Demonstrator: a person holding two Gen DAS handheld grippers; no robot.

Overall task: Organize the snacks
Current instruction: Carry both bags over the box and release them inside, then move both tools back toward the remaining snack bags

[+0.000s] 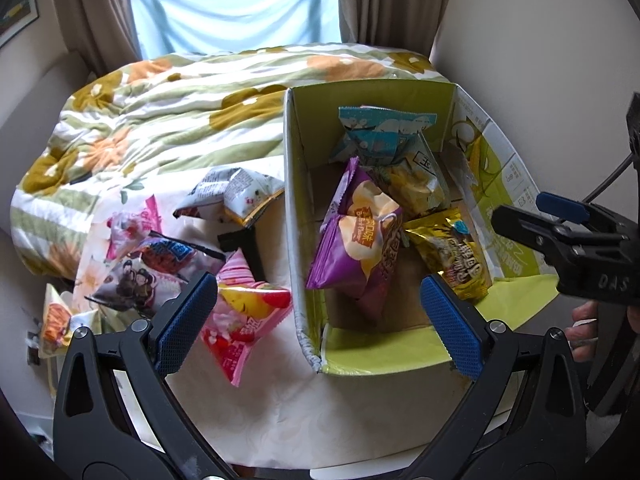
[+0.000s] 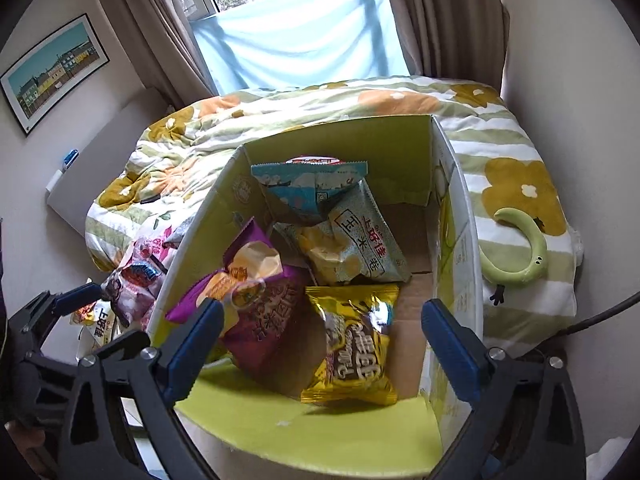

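Observation:
An open cardboard box (image 1: pixel 298 208) with green flaps stands on the bed; it also shows in the right wrist view (image 2: pixel 400 136). Inside lie a purple chip bag (image 1: pixel 356 248) (image 2: pixel 260 312), a gold bag (image 1: pixel 456 256) (image 2: pixel 352 344), a pale corn-snack bag (image 2: pixel 352 248) and a light blue bag (image 1: pixel 380 132) (image 2: pixel 304 188). Left of the box lie a pink bag (image 1: pixel 244 320), a grey-pink bag (image 1: pixel 152 276) and a white bag (image 1: pixel 236 192). My left gripper (image 1: pixel 316 316) is open and empty above the box's near left wall. My right gripper (image 2: pixel 324 344) is open and empty above the box; it also shows in the left wrist view (image 1: pixel 532 220).
A floral quilt (image 1: pixel 168 120) covers the bed behind the box. A black object (image 1: pixel 244 248) lies among the loose bags. An orange-striped bag (image 1: pixel 56 320) lies at the far left. A green curved toy (image 2: pixel 524 256) rests right of the box. Walls stand close on both sides.

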